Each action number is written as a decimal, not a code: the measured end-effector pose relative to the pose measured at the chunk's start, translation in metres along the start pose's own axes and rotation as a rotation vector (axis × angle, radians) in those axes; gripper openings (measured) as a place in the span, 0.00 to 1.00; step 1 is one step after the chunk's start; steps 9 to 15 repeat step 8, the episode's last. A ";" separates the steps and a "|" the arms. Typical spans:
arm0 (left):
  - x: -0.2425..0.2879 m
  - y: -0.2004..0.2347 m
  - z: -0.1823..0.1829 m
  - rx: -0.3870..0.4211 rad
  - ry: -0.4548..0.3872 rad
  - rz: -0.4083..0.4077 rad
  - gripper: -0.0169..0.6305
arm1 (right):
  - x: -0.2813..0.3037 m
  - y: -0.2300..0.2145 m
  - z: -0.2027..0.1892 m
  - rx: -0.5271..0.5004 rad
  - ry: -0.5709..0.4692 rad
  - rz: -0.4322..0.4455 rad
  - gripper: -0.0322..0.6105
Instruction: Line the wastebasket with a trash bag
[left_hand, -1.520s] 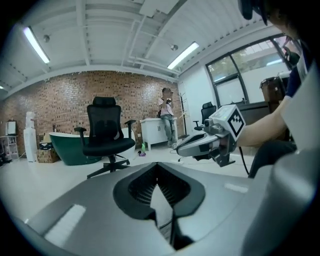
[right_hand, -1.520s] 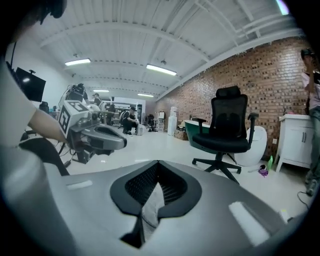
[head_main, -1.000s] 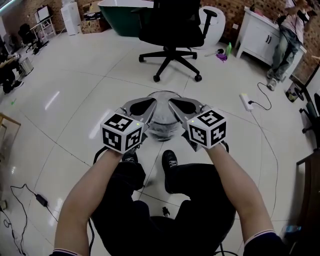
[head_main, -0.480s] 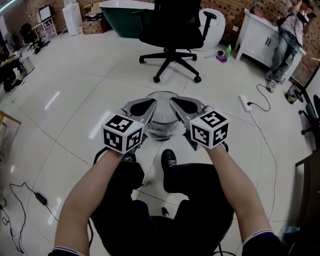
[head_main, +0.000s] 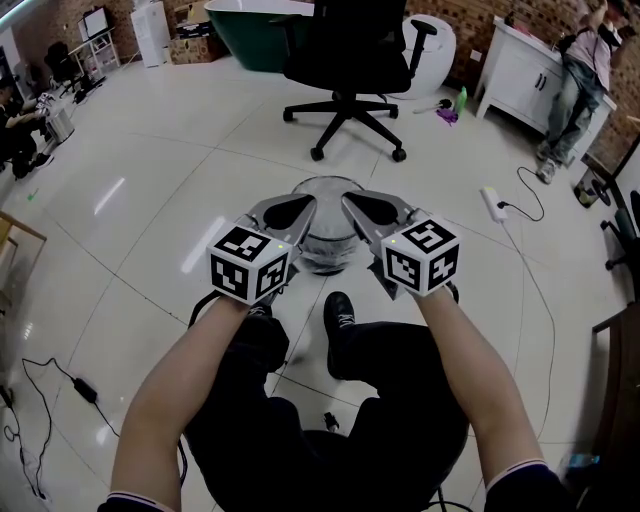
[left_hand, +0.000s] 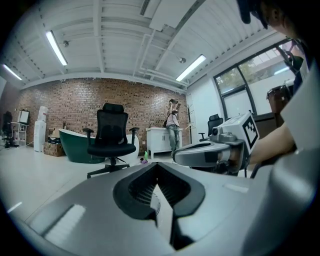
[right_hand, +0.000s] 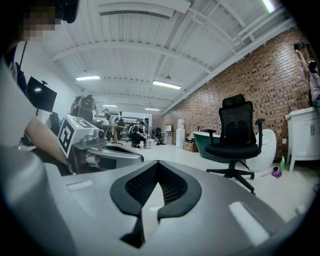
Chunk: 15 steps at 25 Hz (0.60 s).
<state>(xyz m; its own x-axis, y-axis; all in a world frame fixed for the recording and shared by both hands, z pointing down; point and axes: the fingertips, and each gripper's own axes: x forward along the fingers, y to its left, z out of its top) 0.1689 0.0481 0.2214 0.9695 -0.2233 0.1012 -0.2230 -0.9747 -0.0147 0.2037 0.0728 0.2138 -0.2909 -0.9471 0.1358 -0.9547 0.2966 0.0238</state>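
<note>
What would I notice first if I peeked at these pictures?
Your eye lands on the two grey grippers with black-and-white marker cubes, the left hand-held gripper and the right hand-held gripper, both shut and held side by side over the round pale wastebasket on the shiny white tiled floor. Behind them a black wheeled office chair stands in front of a dark green bathtub.

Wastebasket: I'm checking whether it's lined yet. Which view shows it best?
The head view. It shows the wastebasket standing on the floor, seen from above with its round rim clear at the far side and its near sides partly hidden. The left gripper view shows at most a pale sliver low in the frame. The right gripper view shows none of it.
</note>
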 end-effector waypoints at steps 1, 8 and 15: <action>-0.001 -0.001 -0.001 0.002 0.001 0.001 0.04 | -0.001 0.001 -0.001 -0.002 0.000 0.001 0.05; -0.003 -0.011 -0.002 0.003 0.010 -0.004 0.04 | -0.011 0.004 0.002 0.000 -0.008 -0.004 0.05; -0.003 -0.011 -0.002 0.003 0.010 -0.004 0.04 | -0.011 0.004 0.002 0.000 -0.008 -0.004 0.05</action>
